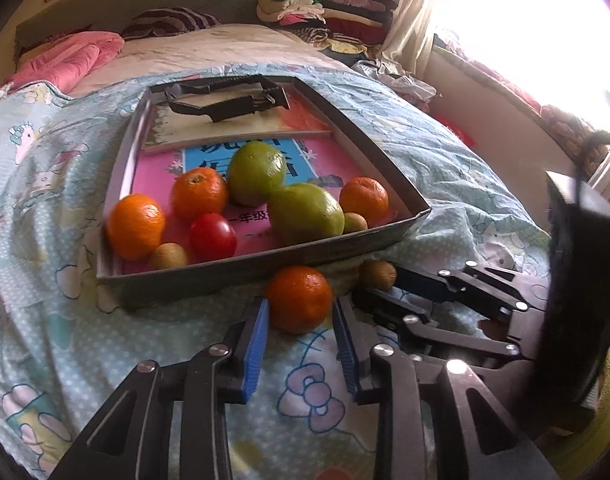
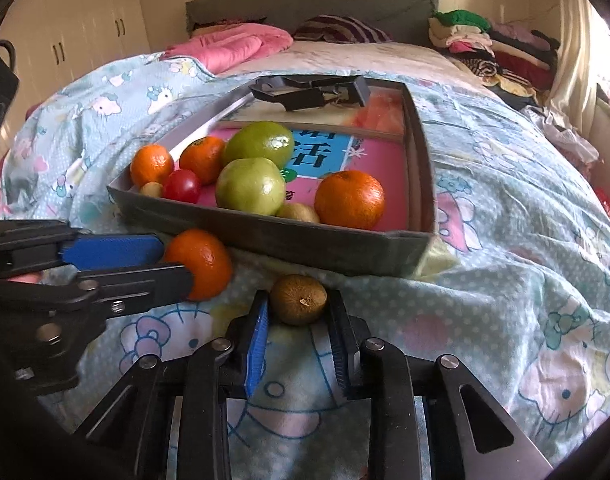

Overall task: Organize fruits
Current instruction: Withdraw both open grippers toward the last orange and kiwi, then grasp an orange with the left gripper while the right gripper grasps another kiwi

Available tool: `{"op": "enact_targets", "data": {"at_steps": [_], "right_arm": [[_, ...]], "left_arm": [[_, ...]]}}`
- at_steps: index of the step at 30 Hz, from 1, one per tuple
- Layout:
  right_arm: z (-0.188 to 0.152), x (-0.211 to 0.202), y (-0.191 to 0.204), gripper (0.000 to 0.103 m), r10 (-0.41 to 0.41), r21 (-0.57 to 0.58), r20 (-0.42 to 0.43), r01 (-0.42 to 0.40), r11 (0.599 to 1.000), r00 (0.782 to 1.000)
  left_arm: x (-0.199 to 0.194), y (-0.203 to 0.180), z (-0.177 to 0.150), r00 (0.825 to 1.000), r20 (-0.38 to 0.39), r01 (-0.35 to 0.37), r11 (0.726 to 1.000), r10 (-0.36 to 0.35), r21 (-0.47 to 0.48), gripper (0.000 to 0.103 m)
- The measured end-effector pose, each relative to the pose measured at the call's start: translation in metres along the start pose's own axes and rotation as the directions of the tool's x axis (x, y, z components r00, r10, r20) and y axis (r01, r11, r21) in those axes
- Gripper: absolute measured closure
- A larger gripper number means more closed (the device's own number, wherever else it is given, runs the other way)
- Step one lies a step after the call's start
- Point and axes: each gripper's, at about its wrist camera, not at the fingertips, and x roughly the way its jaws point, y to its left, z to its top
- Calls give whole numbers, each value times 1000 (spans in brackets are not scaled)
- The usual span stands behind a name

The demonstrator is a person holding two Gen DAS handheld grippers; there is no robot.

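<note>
My jaws pinch fruit — left gripper [image 1: 301,312] an orange [image 1: 298,299], right gripper [image 2: 299,312] a kiwi [image 2: 299,299].
Glossy peel, fuzzy brown skin — cartoon-print bedspread [image 2: 505,280], cluttered bedroom.

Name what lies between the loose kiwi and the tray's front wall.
Only a bare strip of bedspread, shown in the right wrist view; the kiwi sits just short of the tray.

A pink book [image 2: 385,156] lies flat in the grey box [image 2: 265,236] on the bed. Its blue label [image 2: 321,152] has big Chinese letters, and one of them reads "活". In the left wrist view a black line lower on the cover [image 1: 251,218] reads "一年级"; fruit hides the other letters.
</note>
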Motion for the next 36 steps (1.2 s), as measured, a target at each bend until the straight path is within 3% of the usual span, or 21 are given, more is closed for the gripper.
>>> {"op": "enact_targets", "data": {"at_steps": [11, 25, 29, 36], "right_arm": [[5, -37, -6, 74, 95, 36, 129, -100, 994, 987], [4, -38, -17, 74, 102, 80, 135, -114, 990, 986], [5, -39, -19, 74, 104, 85, 140, -116, 990, 985], [8, -42, -21, 74, 109, 93, 158, -125, 988, 981]], "left_arm": [[7, 6, 1, 1000, 5, 1, 1000, -1, -24, 75], [15, 9, 0, 999, -21, 28, 999, -29, -42, 69], [24, 12, 2, 998, -50, 42, 996, -46, -84, 64], [8, 15, 1, 999, -12, 42, 996, -43, -85, 70]]}}
